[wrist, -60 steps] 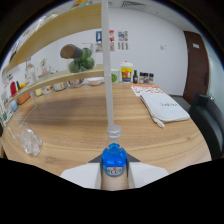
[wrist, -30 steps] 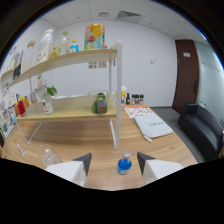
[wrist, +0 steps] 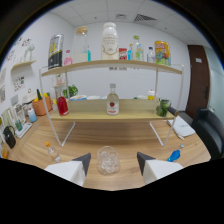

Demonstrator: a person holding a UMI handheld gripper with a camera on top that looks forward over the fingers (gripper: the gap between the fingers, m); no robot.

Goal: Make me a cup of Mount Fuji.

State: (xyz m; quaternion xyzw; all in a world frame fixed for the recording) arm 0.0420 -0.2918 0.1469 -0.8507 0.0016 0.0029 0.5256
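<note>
One clear glass [wrist: 107, 159] between open claw [wrist: 113, 163] fingers, untouched.

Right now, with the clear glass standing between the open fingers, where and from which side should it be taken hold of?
Grip the clear glass across its side wall, coming straight in along the wooden table from the gripper's present side. It stands upright and looks round, with a finger already at either side and gaps showing, so closing level on opposite walls should hold it, probably around mid-height.

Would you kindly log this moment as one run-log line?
gripper: open | glass: on table between fingers, ungripped | blue bottle: lying on table | shelf bottle: upright beyond
</note>
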